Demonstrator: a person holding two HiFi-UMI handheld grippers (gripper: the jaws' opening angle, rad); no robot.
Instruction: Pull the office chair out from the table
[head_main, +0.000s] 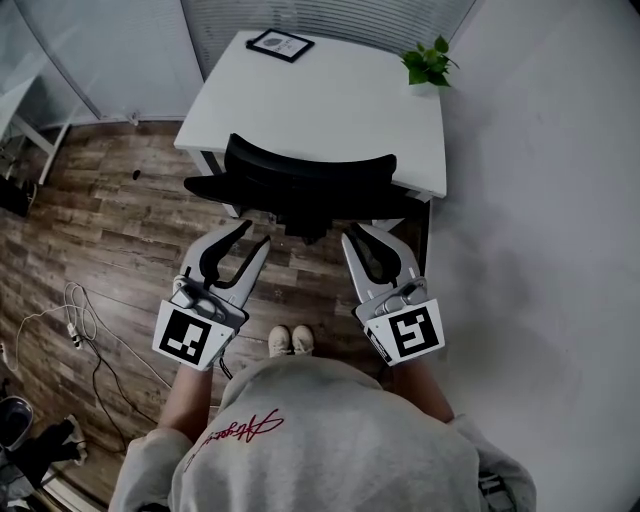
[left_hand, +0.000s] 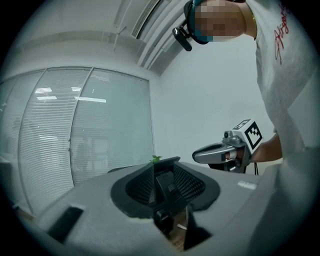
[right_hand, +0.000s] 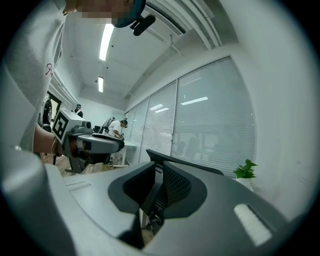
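Observation:
The black mesh-backed office chair (head_main: 305, 180) stands pushed in against the white table (head_main: 330, 110), its backrest towards me. Both grippers point level at the chair's back from just behind it, and neither touches it. My left gripper (head_main: 253, 236) has its jaws a little apart with nothing between them. In the left gripper view the chair's mesh back (left_hand: 187, 182) shows through the gap. My right gripper (head_main: 365, 233) stands with only a narrow slit between its jaws, also empty. The right gripper view shows the chair back (right_hand: 175, 185) just ahead.
A framed picture (head_main: 280, 44) and a small green plant (head_main: 430, 62) sit on the table. A white wall runs close along the right. Cables (head_main: 80, 320) lie on the wooden floor at the left. My shoes (head_main: 290, 340) are right behind the chair.

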